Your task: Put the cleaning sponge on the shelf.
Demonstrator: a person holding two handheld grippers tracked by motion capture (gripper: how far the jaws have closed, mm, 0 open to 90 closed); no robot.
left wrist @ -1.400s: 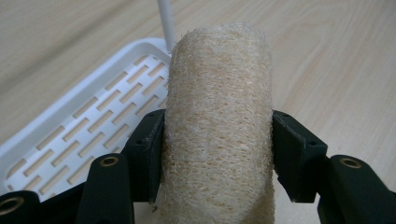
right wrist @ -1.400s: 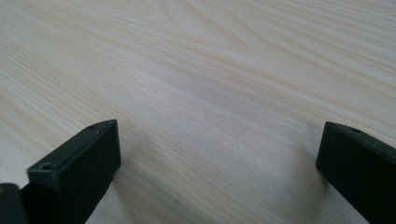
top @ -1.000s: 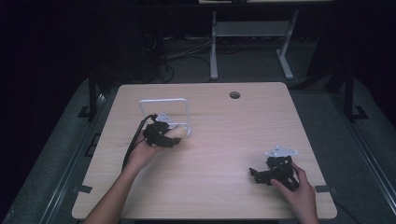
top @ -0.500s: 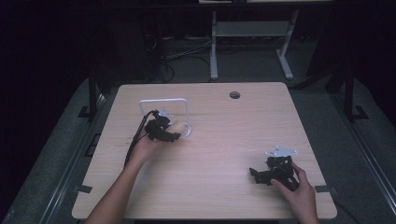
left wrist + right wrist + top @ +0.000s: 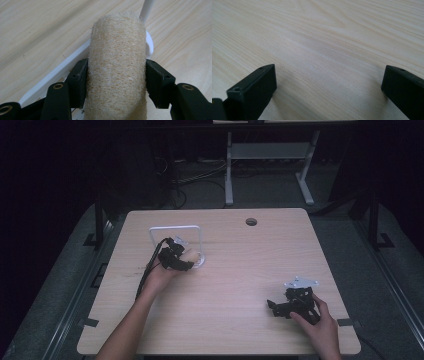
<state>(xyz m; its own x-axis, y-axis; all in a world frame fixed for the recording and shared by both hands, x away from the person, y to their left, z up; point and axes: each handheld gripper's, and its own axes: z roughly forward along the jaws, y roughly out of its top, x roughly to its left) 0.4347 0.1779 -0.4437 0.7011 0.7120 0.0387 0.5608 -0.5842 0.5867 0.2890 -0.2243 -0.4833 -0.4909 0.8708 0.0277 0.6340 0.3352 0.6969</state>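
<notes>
A: Entry, left side of the table (image 5: 235, 285). Left tool (image 5: 186, 261) pinches a loofah sponge (image 5: 117, 65) across its width, both pads flat against its sides. The sponge sits just above the base of a white wire stand (image 5: 175, 228), at the table's far left.

B: Right tool (image 5: 280, 309)?

A: Jaws spread wide over bare wood at the near right, nothing between them.

B: Risks?

A: My judgement: the loofah is soft and springy, so the grip may be squeezing it rather than locking it. A tilt of the wrist could let it slide out. It also hangs close to the stand's upright wire, and a sideways nudge could snag the fibres or drag the light stand across the table.

B: Change against the earlier frames?

A: Left hand has shifted slightly right and nearer, lower over the stand's base. Grip width unchanged. Right hand has not moved.
</notes>
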